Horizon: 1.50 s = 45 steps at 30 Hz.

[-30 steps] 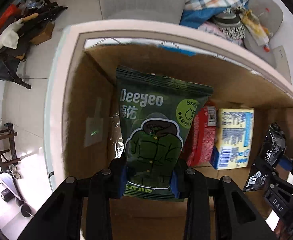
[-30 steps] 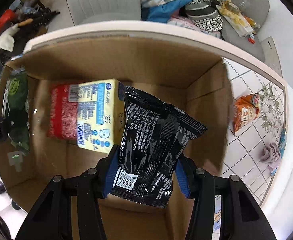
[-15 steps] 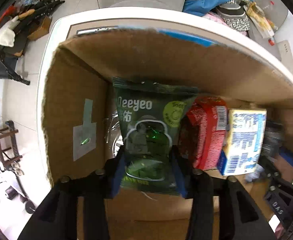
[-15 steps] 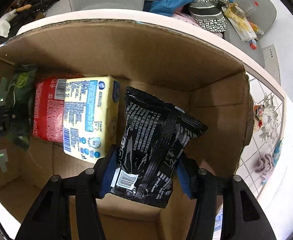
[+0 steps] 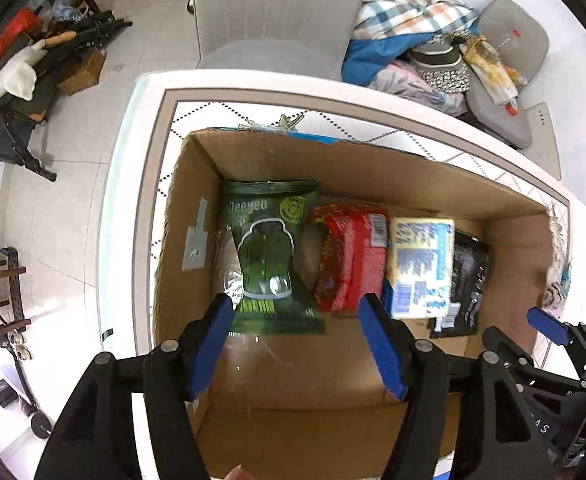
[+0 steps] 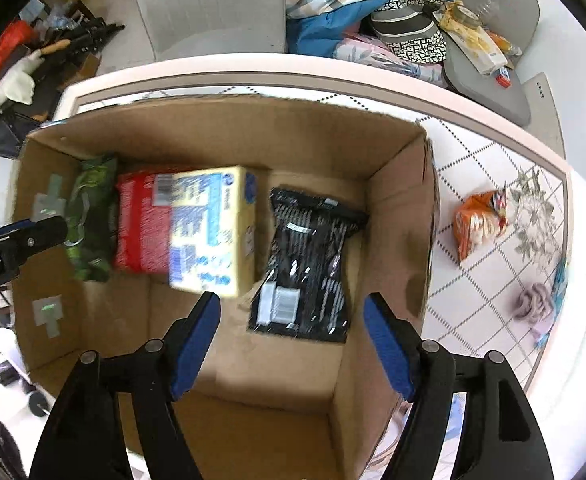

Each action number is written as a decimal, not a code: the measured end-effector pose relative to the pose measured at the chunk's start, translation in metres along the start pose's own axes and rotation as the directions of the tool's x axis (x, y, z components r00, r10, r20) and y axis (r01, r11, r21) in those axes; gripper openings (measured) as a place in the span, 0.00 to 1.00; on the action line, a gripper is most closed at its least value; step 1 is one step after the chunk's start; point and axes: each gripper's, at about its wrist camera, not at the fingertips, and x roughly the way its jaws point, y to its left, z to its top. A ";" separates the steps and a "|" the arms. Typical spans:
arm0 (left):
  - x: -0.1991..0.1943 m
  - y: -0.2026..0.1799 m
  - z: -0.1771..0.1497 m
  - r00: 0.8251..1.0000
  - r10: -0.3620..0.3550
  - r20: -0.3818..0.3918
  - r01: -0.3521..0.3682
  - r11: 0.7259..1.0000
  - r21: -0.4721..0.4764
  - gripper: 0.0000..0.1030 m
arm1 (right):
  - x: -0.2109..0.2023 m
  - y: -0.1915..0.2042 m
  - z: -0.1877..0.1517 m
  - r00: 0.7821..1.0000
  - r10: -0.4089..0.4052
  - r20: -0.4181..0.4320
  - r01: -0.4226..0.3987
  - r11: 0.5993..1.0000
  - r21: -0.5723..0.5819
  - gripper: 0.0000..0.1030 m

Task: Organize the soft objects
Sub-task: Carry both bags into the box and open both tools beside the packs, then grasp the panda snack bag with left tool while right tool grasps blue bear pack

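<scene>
Inside cardboard box (image 6: 393, 152), green pack (image 5: 271, 256), red pack (image 5: 351, 256), yellow pack (image 6: 213, 228), black pack (image 6: 309, 268)

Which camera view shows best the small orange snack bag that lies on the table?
The right wrist view: the crumpled orange snack bag lies unobstructed on the tiled table, right of the cardboard box. The left wrist view does not show it.
</scene>
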 end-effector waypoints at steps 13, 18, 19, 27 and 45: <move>-0.043 -0.015 -0.065 0.986 0.051 0.160 -0.055 0.998 0.020 0.97 | -0.053 0.007 -0.068 0.991 0.025 0.129 -0.028 0.999 0.016 1.00; -0.071 -0.021 -0.094 0.975 0.033 0.220 -0.042 0.999 0.034 0.97 | -0.082 0.000 -0.094 0.981 0.051 0.188 -0.058 0.998 0.031 1.00; -0.075 -0.021 -0.098 0.973 0.031 0.228 -0.041 0.999 0.036 0.97 | -0.088 -0.002 -0.098 0.979 0.068 0.193 -0.076 0.997 0.033 1.00; -0.114 -0.034 -0.126 0.955 0.009 0.297 -0.024 0.999 0.045 0.98 | -0.125 -0.004 -0.135 0.963 0.132 0.235 -0.137 0.991 0.003 1.00; -0.054 -0.211 -0.125 0.934 0.144 0.326 -0.269 0.885 0.379 0.98 | -0.033 -0.183 -0.182 0.999 -0.052 0.003 0.051 0.991 0.127 1.00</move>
